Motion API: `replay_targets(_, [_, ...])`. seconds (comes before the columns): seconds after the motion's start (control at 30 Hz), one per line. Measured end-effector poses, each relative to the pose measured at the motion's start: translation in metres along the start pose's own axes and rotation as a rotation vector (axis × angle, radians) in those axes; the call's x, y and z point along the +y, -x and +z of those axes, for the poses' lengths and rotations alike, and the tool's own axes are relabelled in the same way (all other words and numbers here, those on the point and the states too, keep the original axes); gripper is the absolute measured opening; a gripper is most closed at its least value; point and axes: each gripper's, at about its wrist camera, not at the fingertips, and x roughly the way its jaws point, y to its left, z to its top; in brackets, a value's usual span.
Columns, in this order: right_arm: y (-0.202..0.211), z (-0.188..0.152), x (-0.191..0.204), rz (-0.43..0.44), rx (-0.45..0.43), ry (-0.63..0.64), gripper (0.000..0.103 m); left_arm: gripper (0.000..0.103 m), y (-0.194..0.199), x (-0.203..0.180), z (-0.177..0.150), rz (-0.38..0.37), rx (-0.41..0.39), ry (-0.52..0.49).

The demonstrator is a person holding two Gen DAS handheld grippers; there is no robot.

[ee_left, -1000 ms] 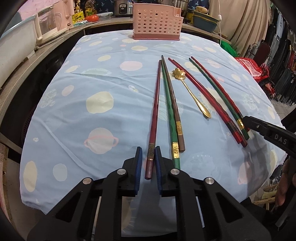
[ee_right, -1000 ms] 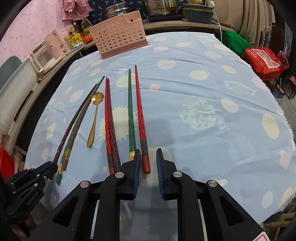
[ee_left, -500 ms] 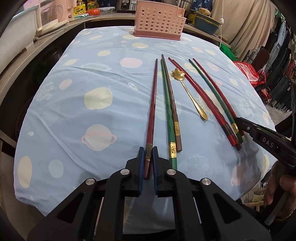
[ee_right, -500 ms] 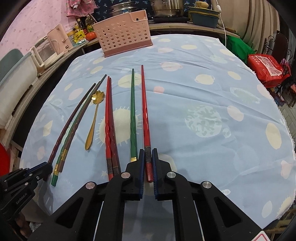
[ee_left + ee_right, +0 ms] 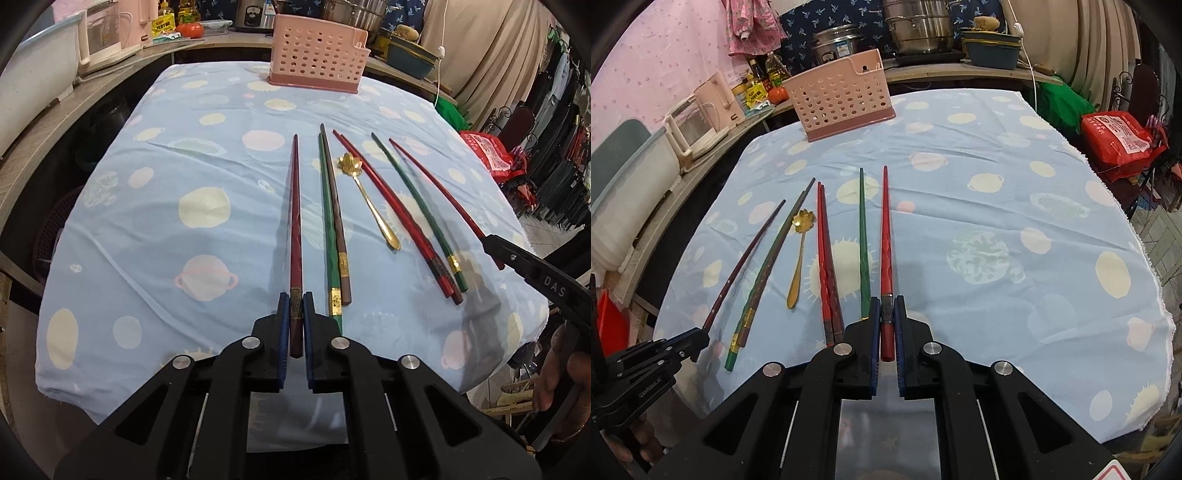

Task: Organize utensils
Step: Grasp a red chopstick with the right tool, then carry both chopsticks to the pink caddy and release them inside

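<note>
Both grippers have clamped down since a second ago, when their jaws sat spread around the chopstick ends. Now the left gripper (image 5: 294,308) is pinching the butt of the dark red chopstick (image 5: 295,218), and the right gripper (image 5: 887,310) is pinching the bright red chopstick (image 5: 885,236), which looks tipped up a bit off the tabletop (image 5: 979,206). So I'd say we're at the pick-up step, one stick per hand. Next move probably means lifting both clear and carrying them to the pink basket (image 5: 318,59) way up at 12 o'clock at the far edge, then dropping them in tip first. Long sticks will swing, so keep them from crossing. Left behind on the cloth: a green and brown pair (image 5: 334,225) just at 3 o'clock of the left one, the gold spoon (image 5: 365,195), a red pair (image 5: 399,214) and a green chopstick (image 5: 417,203). Nothing blocks the path to the basket.
</note>
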Motion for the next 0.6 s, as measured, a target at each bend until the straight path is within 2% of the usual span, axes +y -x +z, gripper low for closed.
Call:
replay_targets(0.27, [0.043,0.032,-0.003,0.046,-0.114,-0.03,0.007,0.007,0.035,0.003,0.026,-0.019,-0.084,0.015])
replay_targets(0.6, [0.082,0.087,-0.003,0.044,-0.263,0.001,0.007,0.007,0.077,0.003,0.085,0.011,-0.238,-0.015])
